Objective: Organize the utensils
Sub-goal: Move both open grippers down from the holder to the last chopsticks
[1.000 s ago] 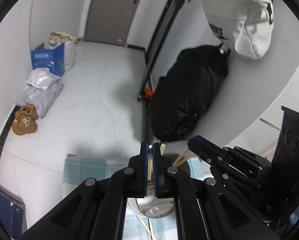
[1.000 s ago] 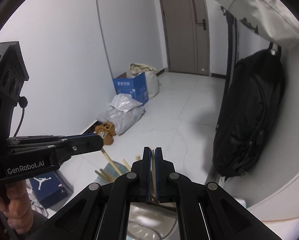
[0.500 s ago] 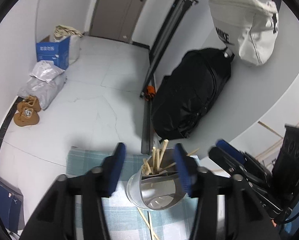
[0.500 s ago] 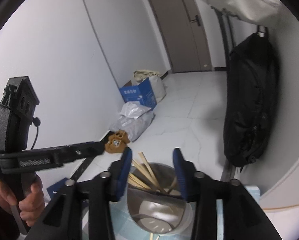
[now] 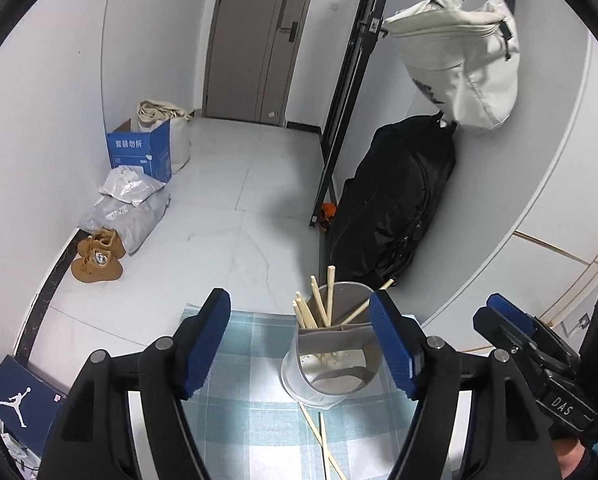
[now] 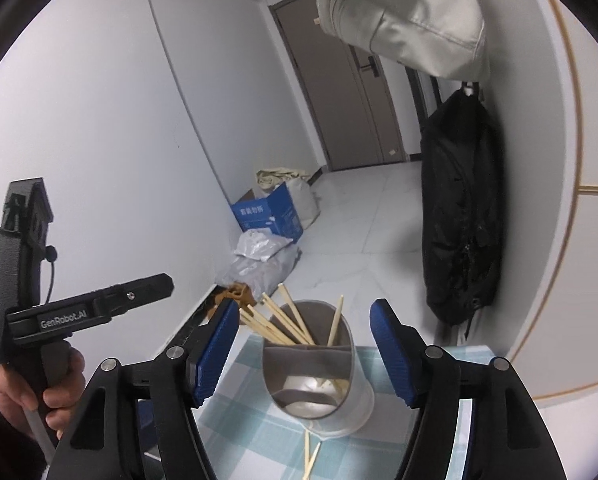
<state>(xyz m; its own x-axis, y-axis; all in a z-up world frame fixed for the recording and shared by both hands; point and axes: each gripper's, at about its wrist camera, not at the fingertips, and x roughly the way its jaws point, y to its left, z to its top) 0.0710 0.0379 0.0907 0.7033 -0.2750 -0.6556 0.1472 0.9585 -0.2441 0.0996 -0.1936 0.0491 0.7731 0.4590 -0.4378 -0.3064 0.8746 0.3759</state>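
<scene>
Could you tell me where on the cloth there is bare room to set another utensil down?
The cloth is bare left of the holder, out to its left edge. The near side of the holder is crowded: loose chopsticks lie there.

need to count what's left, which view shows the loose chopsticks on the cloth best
The left wrist view: two loose chopsticks lie crossed on the checked cloth in front of the holder. The right wrist view shows only their ends at its bottom edge.
</scene>
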